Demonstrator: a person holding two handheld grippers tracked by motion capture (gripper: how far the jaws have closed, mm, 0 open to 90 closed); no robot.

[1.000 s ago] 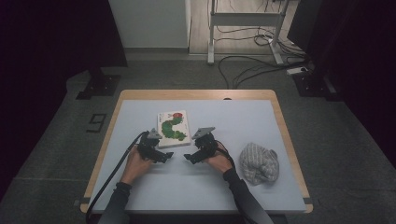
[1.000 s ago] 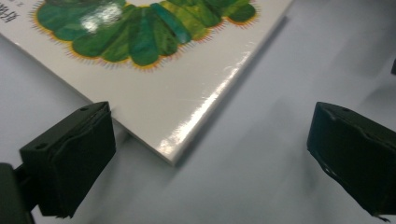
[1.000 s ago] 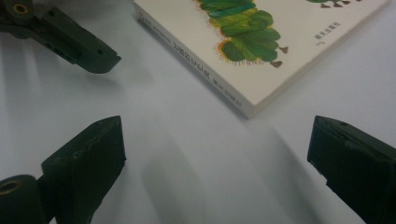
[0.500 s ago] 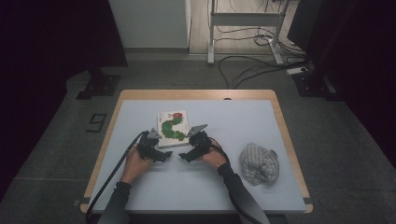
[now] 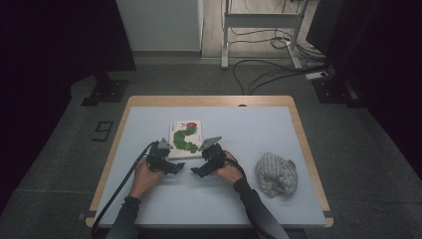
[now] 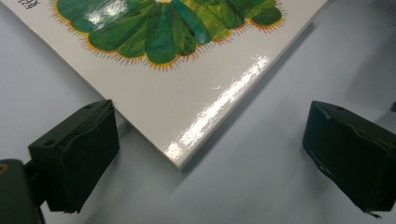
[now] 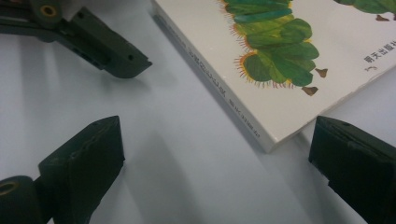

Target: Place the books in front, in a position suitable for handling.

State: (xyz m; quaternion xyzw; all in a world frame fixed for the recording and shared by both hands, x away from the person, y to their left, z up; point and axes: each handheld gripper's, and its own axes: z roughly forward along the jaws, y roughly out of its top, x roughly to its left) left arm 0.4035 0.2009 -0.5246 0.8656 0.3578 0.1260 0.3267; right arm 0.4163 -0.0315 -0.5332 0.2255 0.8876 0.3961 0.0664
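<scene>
Poised, fingers apart, at both near corners of book [image 5: 185,139]; best slid under squarely before lifting off tabletop [image 5: 259,129]

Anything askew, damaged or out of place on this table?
Nothing stands out. The picture book lies flat and closed on the table, cover unmarked; both open grippers, left and right, sit at its near corners. The grey knitted item lies apart.

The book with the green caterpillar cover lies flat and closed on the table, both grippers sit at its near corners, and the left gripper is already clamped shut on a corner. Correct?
Not quite. The left gripper is open: in the left gripper view its jaws stand wide apart on either side of the book corner, gripping nothing. The rest holds.
</scene>
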